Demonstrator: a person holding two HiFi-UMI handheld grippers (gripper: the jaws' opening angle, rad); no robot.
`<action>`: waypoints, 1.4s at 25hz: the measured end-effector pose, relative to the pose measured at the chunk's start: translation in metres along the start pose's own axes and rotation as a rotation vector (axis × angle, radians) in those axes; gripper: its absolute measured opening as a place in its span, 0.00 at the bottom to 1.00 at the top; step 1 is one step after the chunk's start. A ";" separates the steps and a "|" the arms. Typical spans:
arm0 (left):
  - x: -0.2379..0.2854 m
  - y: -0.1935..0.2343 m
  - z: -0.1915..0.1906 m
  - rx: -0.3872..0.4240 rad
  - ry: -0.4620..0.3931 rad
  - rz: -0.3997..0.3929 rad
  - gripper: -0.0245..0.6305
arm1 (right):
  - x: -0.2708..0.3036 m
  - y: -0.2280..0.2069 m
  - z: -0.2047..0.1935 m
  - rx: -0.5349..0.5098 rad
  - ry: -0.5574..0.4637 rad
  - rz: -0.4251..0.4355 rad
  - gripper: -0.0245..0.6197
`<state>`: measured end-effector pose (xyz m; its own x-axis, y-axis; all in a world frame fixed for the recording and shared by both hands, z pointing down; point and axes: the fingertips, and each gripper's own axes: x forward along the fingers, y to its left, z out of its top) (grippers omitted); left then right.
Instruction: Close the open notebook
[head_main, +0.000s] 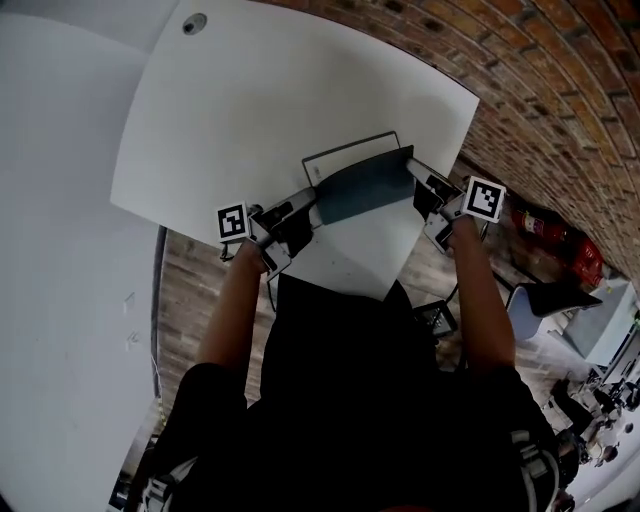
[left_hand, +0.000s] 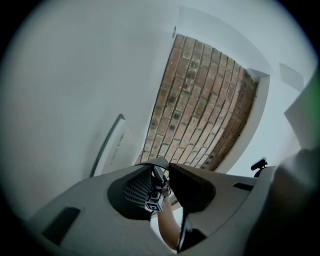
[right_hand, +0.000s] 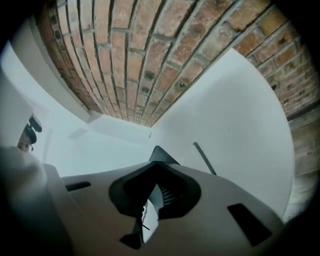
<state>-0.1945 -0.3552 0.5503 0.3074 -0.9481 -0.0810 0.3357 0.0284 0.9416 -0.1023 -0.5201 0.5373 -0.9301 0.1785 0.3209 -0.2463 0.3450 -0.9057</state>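
The notebook lies on the white table (head_main: 250, 100) near its front edge, its white page (head_main: 345, 156) flat. Its dark grey cover (head_main: 365, 185) stands raised and tilted between my two grippers. My right gripper (head_main: 418, 183) is shut on the cover's right end; in the right gripper view the thin sheet (right_hand: 161, 155) sits pinched between the pads of the right gripper (right_hand: 152, 192). My left gripper (head_main: 312, 207) is at the cover's left end. In the left gripper view, the left gripper (left_hand: 162, 175) shows a plain gap between its pads, through which I see the other gripper's marker cube.
A round cable hole (head_main: 194, 22) sits at the table's far corner. A brick wall (head_main: 540, 90) runs along the right. A red cylinder (head_main: 545, 225) and a dark chair (head_main: 560, 295) stand on the floor at the right. Wood floor (head_main: 195, 290) shows below the table's front edge.
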 end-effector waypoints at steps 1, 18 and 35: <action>0.001 0.005 0.005 -0.012 -0.015 -0.001 0.21 | 0.008 -0.002 -0.003 -0.010 0.017 0.000 0.05; -0.009 0.019 0.069 0.088 -0.304 0.072 0.24 | 0.043 -0.051 -0.045 -0.320 0.263 -0.352 0.05; 0.034 -0.171 -0.079 0.853 -0.004 -0.164 0.07 | -0.050 0.213 -0.024 -0.980 -0.092 0.177 0.05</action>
<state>-0.1707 -0.3676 0.3609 0.3098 -0.9208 -0.2372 -0.4070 -0.3538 0.8421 -0.1013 -0.4331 0.3351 -0.9595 0.2428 0.1429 0.1924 0.9352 -0.2972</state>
